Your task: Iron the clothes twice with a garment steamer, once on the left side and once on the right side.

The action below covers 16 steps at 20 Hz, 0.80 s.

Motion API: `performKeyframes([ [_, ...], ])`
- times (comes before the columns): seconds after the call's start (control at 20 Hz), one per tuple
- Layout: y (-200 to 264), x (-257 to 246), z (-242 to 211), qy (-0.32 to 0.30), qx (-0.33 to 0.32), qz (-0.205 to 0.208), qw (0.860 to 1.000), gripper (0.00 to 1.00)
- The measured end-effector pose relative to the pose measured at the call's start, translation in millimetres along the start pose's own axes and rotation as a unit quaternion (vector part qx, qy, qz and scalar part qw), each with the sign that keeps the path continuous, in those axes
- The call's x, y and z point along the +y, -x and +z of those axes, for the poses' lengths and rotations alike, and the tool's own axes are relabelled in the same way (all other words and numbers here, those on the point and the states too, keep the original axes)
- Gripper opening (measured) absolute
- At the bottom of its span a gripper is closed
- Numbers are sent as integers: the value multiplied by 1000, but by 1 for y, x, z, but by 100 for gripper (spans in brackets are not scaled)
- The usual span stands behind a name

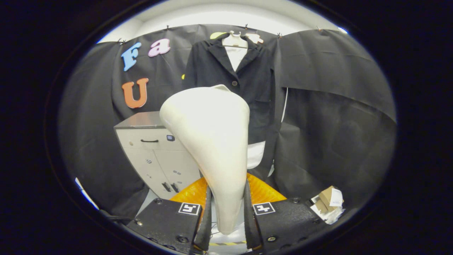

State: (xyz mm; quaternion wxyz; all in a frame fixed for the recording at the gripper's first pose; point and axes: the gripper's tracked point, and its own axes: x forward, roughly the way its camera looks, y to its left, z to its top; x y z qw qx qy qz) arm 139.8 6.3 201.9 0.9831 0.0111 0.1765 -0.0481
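Claw (226, 216) clamps the white garment steamer (212, 141) (handle seemingly pinched), facing the hanging black jacket (254, 81).

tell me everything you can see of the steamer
The steamer is cream-white, smooth and glossy, plastic by its look. It is narrow at the bottom, where the gripper holds it with both black fingers pressing its sides, and flares upward to a broad head. It stands roughly upright, leaning slightly left. Its head rises in front of the dark jacket hanging beyond; whether they touch cannot be told. No steam shows.
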Motion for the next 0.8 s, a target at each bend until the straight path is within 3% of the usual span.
performKeyframes([
  [0.25,40,10,-8,19,-19,19,999,41],
  [0.8,74,16,-28,24,-25,38,999,41],
])
